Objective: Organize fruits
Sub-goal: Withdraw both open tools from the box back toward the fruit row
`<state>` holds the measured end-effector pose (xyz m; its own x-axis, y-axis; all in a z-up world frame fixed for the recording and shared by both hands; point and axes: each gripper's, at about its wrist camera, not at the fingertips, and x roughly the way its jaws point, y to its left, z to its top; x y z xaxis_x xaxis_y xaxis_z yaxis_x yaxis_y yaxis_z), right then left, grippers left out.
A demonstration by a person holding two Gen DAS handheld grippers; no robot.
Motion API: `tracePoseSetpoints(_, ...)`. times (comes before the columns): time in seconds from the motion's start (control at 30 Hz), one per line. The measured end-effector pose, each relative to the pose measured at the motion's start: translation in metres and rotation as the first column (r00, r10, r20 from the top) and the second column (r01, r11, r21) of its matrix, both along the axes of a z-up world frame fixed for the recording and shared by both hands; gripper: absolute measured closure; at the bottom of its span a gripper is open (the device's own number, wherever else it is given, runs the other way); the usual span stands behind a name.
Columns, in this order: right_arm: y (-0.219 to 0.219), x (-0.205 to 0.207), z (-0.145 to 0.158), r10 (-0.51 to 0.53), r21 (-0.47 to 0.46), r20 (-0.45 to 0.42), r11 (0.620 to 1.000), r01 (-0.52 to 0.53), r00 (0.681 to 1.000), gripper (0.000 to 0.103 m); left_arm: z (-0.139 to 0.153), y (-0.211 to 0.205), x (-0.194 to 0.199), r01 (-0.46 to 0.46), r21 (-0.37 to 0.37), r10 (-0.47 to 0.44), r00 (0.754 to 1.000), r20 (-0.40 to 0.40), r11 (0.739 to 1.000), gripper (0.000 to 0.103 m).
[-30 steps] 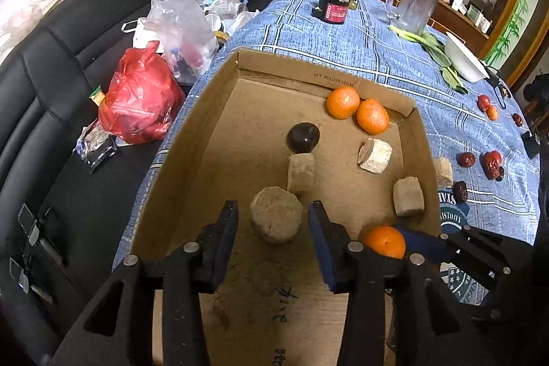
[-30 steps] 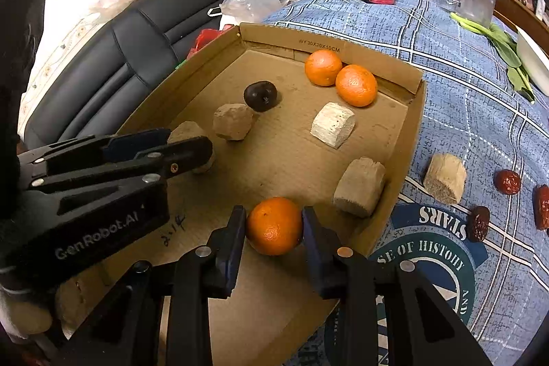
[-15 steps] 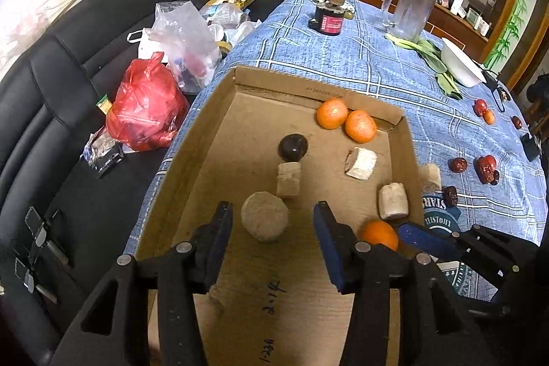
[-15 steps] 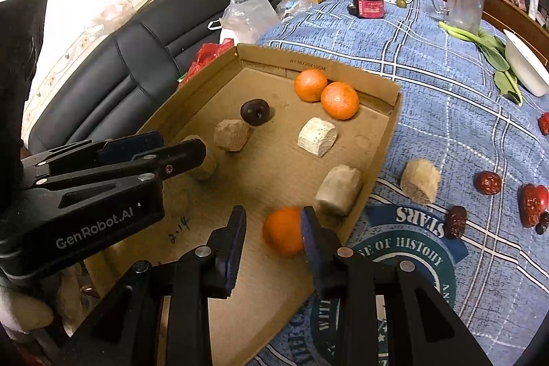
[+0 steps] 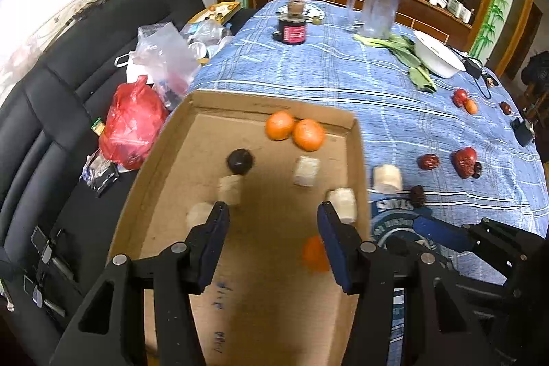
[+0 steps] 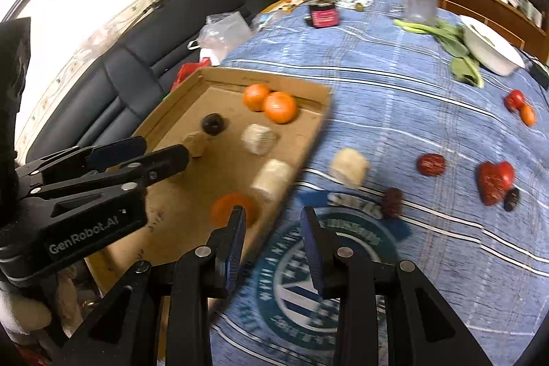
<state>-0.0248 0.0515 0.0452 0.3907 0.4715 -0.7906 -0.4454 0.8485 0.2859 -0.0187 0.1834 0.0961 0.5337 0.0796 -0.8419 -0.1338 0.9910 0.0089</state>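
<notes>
A shallow cardboard box point(image 5: 161, 167) on the blue cloth holds two oranges point(image 5: 279, 125) at its far wall, a dark round fruit point(image 5: 240, 161), several beige chunks point(image 5: 306, 170) and a third orange point(image 6: 233, 208) near the front. My left gripper point(image 5: 272, 218) hovers above the box floor, its jaws opening with nothing between them; a round beige chunk point(image 5: 197, 215) lies just left of it. My right gripper point(image 6: 272, 215) stands open and empty over the box's right edge, the third orange just left of it. Red dates point(image 6: 430, 164) and one beige chunk point(image 6: 348, 167) lie on the cloth.
A glass pitcher point(image 5: 375, 9), a dark jar point(image 5: 293, 30), green leaves point(image 5: 408, 57) and a white bowl point(image 5: 437, 57) stand at the table's far side. A red bag point(image 5: 132, 126) and clear plastic bags point(image 5: 164, 57) lie on the black sofa point(image 5: 51, 98) to the left.
Both grippers have drawn back and up from the box. The left jaws widened, leaving the round beige chunk to their left. The orange that was between the right fingers now lies left of them.
</notes>
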Motion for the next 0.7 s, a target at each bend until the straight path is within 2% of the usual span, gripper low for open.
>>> tracePoseSetpoints(0.2, -0.048, 0.004, -0.001, -0.083, -0.012, -0.006, 0.996, 0.083, 0.996, 0.067, 0.003, -0.029, 0.007, 0.045, -0.008, -0.045, 0.999, 0.011, 0.999, 0.05)
tracePoseSetpoints(0.37, -0.095, 0.012, -0.013, -0.186, -0.032, -0.039, 0.982, 0.185, 0.982, 0.067, -0.006, -0.061, 0.018, 0.108, -0.051, -0.108, 0.994, -0.004, 0.993, 0.05)
tracePoseSetpoints(0.53, -0.141, 0.017, -0.027, -0.284, -0.051, -0.072, 0.958, 0.281, 0.956, 0.067, -0.024, -0.099, 0.029, 0.191, -0.095, -0.194, 0.98, -0.031, 0.977, 0.05)
tracePoseSetpoints(0.7, -0.166, 0.024, -0.033, -0.336, -0.059, -0.083, 0.942, 0.331, 0.938, 0.067, -0.038, -0.127, 0.04, 0.255, -0.133, -0.262, 0.964, -0.045, 0.958, 0.051)
